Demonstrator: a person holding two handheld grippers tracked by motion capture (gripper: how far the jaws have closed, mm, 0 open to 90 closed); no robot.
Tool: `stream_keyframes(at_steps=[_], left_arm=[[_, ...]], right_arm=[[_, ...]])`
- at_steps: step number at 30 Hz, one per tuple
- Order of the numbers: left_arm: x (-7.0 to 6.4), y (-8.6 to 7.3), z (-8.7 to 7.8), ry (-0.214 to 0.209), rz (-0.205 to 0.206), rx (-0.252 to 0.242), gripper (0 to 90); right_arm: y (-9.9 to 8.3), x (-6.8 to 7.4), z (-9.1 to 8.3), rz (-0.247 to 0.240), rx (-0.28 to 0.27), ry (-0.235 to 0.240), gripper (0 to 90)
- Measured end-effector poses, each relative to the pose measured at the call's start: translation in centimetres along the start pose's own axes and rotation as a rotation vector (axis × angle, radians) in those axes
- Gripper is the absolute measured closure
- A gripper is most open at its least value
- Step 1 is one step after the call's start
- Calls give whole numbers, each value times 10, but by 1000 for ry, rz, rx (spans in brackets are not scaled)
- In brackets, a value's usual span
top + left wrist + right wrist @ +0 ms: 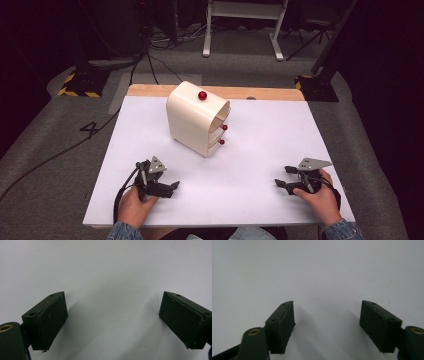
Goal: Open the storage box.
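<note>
On the white table top (260, 150), towards the far middle, stands a cream cabinet (192, 120) w/ rounded top, turned at an angle so its front faces right and towards the person. One red knob (202, 95) sits on the cabinet's top; two more red knobs (223, 134) show on the front, one above the other, approx. at the lower drawer edges. Drawers appear pushed in; exact count cannot be told from the high view. Left gripper (174, 186) rests near the front edge of the table, left side, held in the person's left hand (134, 202), jaws pointing right. Left gripper view: left gripper (113, 317) jaws stand wide apart, nothing between them, bare white surface beneath. Right gripper (283, 176) rests near the front edge, right side, held in the right hand (320, 197), jaws pointing left towards the other gripper. Right gripper view: right gripper (326, 322) jaws likewise spread wide, nothing held, white surface below w/ soft shadows. Both grippers are well apart from the cabinet and from each other. Grey plate visible on top of each gripper; cable trails from the left one along the hand. Wooden strip (270, 93) of the table shows at the far edge, beyond the white top.
</note>
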State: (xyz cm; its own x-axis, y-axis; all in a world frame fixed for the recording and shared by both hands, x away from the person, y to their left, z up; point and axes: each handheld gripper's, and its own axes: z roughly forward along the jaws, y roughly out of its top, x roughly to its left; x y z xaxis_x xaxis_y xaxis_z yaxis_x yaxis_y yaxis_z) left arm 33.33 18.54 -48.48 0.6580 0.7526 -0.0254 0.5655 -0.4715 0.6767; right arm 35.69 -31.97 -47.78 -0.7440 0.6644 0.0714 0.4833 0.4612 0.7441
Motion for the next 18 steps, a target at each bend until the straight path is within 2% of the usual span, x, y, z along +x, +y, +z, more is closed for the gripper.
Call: stream_keyframes(at_steps=[1, 5, 8, 10, 12, 14, 16, 18], left_arm=[[0, 0, 0, 0, 0, 0, 84], [0, 0, 0, 2, 7, 0, 84], [0, 0, 0, 3, 7, 0, 84], [0, 0, 0, 2, 6, 0, 84], [0, 0, 0, 2, 6, 0, 84], [0, 0, 0, 0, 1, -1, 84], [0, 0, 0, 0, 1, -1, 84], [0, 0, 0, 0, 1, -1, 84]], right_arm=[[2, 0, -1, 13, -12, 13, 280], [14, 2, -8, -8, -24, 21, 276], [26, 8, -8, 15, 4, 57, 341], [36, 13, -5, 3, 19, 64, 356], [46, 17, -2, -23, 2, 65, 351], [56, 20, 2, -34, -26, 69, 308], [63, 20, 10, -46, -18, 52, 289], [68, 18, 20, -31, -11, 42, 268]])
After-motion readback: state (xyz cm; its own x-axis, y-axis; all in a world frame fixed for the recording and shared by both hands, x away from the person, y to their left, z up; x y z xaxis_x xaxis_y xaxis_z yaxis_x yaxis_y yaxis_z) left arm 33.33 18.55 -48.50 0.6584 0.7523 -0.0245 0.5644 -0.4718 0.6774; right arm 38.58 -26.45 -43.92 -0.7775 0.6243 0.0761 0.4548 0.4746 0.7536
